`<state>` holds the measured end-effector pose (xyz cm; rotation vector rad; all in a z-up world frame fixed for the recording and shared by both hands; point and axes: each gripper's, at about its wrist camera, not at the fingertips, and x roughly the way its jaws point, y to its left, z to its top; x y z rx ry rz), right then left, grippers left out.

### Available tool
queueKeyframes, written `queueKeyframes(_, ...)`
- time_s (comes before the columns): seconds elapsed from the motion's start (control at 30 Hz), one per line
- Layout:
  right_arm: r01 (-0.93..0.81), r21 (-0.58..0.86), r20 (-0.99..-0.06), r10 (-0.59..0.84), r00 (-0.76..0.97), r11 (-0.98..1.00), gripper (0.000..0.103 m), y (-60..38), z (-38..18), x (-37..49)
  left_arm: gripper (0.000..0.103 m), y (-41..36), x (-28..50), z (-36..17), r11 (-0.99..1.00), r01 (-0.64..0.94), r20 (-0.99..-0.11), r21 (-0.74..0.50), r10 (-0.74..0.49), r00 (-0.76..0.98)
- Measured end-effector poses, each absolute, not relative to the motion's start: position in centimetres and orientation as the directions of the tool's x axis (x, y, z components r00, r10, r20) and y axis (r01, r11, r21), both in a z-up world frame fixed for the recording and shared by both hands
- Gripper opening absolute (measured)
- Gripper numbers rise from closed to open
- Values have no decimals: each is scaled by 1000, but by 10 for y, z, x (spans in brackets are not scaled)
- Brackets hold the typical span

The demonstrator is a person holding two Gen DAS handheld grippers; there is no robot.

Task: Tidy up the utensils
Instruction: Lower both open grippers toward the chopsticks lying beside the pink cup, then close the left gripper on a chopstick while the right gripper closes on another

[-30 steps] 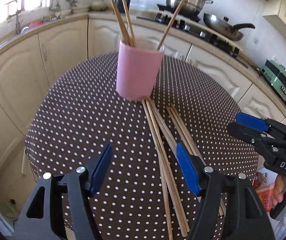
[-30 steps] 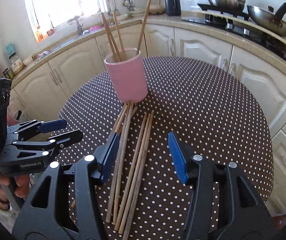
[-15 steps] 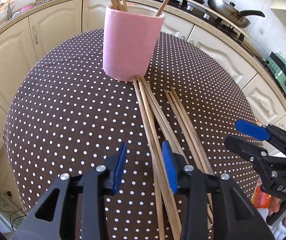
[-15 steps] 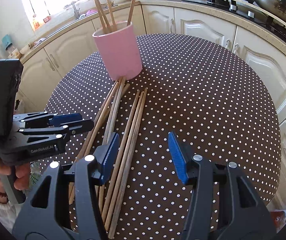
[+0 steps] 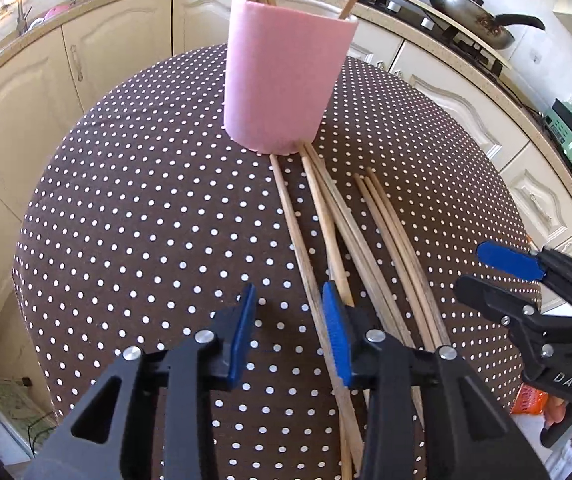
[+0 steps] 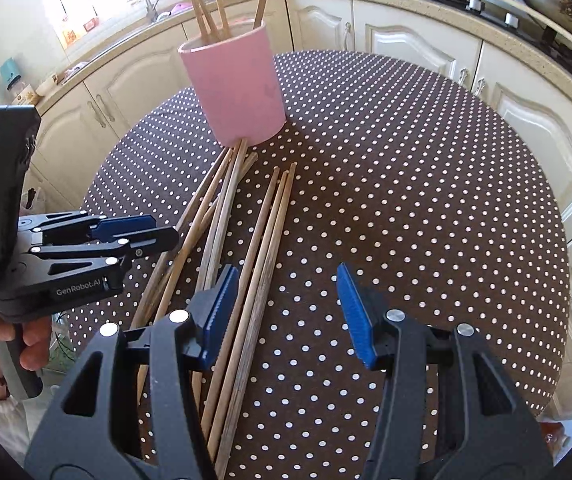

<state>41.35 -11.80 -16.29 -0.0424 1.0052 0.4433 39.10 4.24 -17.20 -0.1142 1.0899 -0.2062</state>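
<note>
The left gripper [image 5: 289, 316] is low over the round table with the brown dotted cloth [image 5: 126, 220], its blue pads partly open on both sides of one loose wooden chopstick [image 5: 297, 236], probably to pick it. The right gripper [image 6: 287, 304] is wide open and holds nothing, beside another bundle of chopsticks [image 6: 270, 232]. All of them lie fanned from the foot of the tall pink cylindrical holder [image 5: 286, 76] near the far edge, which already contains three.
</note>
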Motion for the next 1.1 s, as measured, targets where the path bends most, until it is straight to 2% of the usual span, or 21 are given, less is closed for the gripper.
queueKeyframes(0.17, -366, 179, -846, 333, 416, 913, 51, -115, -169, 423, 32, 40, 396, -171, 981, 95, -880, -170, -195, 434)
queueKeyframes(0.23, -363, 189, -855, 335, 397, 913, 51, -115, -171, 427, 21, 32, 400, -171, 989, 98, -892, -114, -145, 428)
queueKeyframes(0.27, -361, 187, -860, 330, 390, 914, 51, -114, -172, 432, 8, 29, 402, -170, 991, 107, -897, -85, -123, 424)
queueKeyframes(0.3, -357, 182, -862, 324, 390, 916, 51, -114, -172, 434, 7, 27, 402, -170, 989, 120, -899, -81, -124, 419)
queueKeyframes(0.5, -357, 162, -891, 292, 349, 920, 51, -111, -172, 451, 7, 30, 398, -168, 985, 147, -898, -85, -140, 416)
queueKeyframes(0.53, -358, 152, -896, 281, 345, 921, 46, -109, -172, 455, 6, 31, 395, -168, 986, 145, -899, -84, -138, 415)
queueKeyframes(0.57, -363, 146, -901, 275, 336, 920, 37, -107, -172, 458, 6, 36, 390, -169, 987, 142, -900, -79, -132, 415)
queueKeyframes(0.6, -366, 146, -907, 272, 322, 919, 34, -103, -173, 461, 6, 37, 389, -168, 988, 139, -901, -64, -117, 417)
queueKeyframes(0.73, -384, 118, -922, 244, 300, 916, 33, -89, -175, 471, 6, 50, 374, -170, 990, 139, -900, -16, -75, 430)
queueKeyframes(0.87, -396, 82, -937, 206, 282, 914, 29, -75, -181, 476, 6, 58, 372, -169, 992, 125, -902, -32, -82, 423)
queueKeyframes(1.1, -400, 39, -950, 158, 271, 916, 29, -66, -191, 476, 6, 53, 380, -169, 992, 127, -907, -20, -72, 415)
